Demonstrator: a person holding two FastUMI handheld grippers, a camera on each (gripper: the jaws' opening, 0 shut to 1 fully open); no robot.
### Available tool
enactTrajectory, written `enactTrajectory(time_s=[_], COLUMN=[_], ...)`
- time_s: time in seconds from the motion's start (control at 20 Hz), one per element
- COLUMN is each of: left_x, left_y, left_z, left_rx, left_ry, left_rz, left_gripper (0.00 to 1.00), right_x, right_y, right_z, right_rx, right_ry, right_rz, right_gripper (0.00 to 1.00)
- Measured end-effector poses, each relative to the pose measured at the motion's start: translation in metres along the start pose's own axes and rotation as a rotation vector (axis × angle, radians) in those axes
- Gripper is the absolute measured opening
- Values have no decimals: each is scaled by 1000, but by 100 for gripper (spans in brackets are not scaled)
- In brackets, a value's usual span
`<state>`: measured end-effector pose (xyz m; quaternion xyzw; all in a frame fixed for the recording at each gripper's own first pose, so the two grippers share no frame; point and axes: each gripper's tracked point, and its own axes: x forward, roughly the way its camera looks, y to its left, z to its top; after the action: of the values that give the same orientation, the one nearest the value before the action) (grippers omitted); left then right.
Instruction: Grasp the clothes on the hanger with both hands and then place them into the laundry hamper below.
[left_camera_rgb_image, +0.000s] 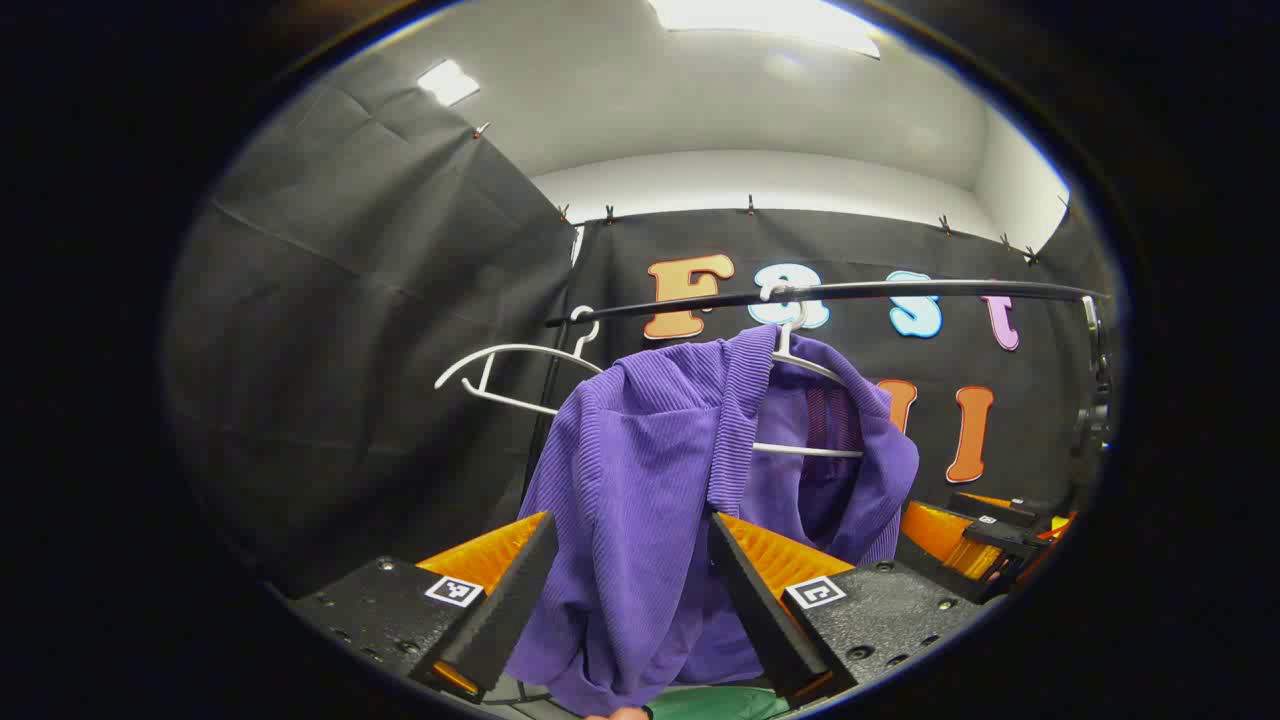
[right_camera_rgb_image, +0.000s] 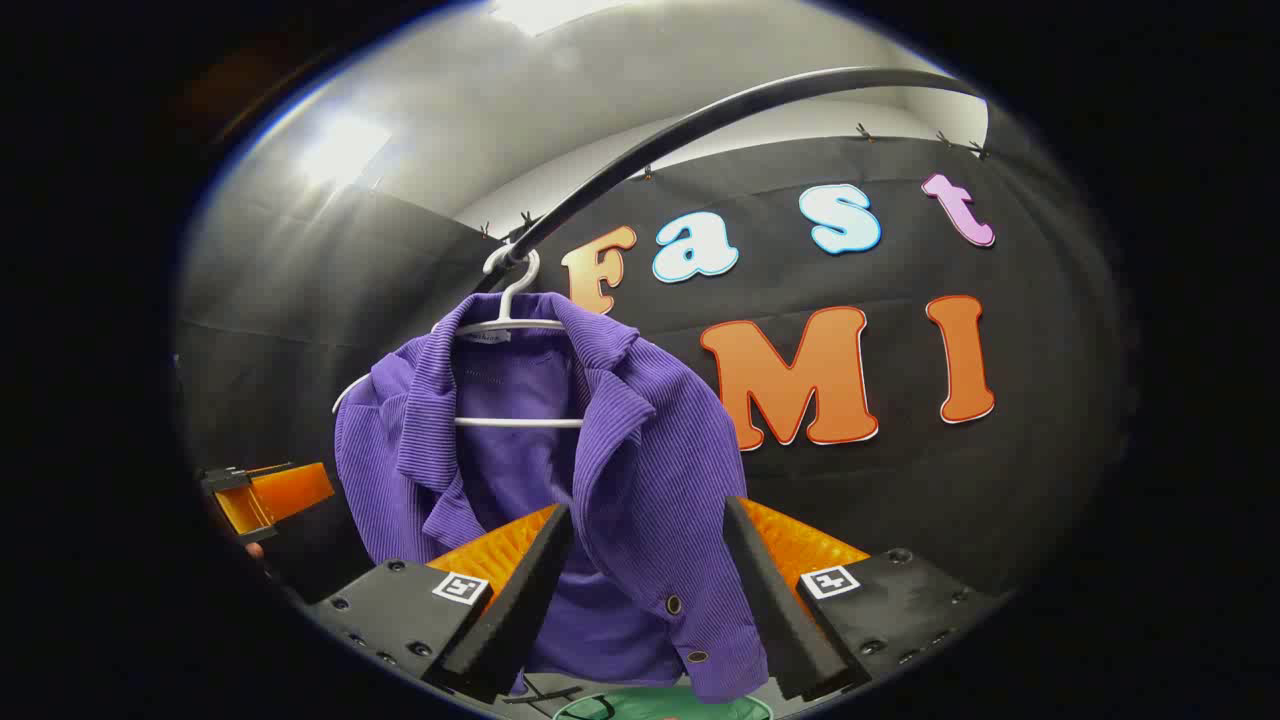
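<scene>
The purple jacket (left_camera_rgb_image: 650, 470) hangs on a white hanger (left_camera_rgb_image: 800, 370) from the black rail (left_camera_rgb_image: 850, 291) — at 12 o'clock from both grippers, the left gripper (left_camera_rgb_image: 632, 585) and right gripper (right_camera_rgb_image: 645, 590) — jaws spread wide around its fabric, a green hamper (right_camera_rgb_image: 660, 706) at 6 o'clock.

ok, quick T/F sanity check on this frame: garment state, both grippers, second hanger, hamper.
1. The purple garment hangs on a white hanger hooked over the black rail. True.
2. The left gripper is shut on the garment. False: its fingers stand apart either side of the cloth, open.
3. The right gripper is open, with the garment's front panel between its fingers. True.
4. The second white hanger carries a shirt. False: it hangs bare on the rail, beside the garment.
5. The garment already lies in the hamper. False: it is on its hanger; a green rim shows below it.
</scene>
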<state>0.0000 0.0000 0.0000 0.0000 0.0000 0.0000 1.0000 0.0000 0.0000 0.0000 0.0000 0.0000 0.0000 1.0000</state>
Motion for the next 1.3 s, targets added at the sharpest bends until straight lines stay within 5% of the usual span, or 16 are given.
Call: enactTrajectory(time_s=[0.6, 0.85, 1.3], left_x=[-3, -1, -17], left_y=[4, 1, 0], left_z=[2, 1, 10], left_rx=[44, 58, 83], left_ry=[-6, -4, -12], left_rz=[1, -4, 2], left_gripper=[95, 95, 92], right_x=[5, 9, 71], right_y=[9, 14, 15], right_z=[-8, -14, -39], right_rx=[-27, -4, -29], right_ry=[14, 23, 56], right_rz=[26, 31, -24], right_gripper=[100, 94, 98])
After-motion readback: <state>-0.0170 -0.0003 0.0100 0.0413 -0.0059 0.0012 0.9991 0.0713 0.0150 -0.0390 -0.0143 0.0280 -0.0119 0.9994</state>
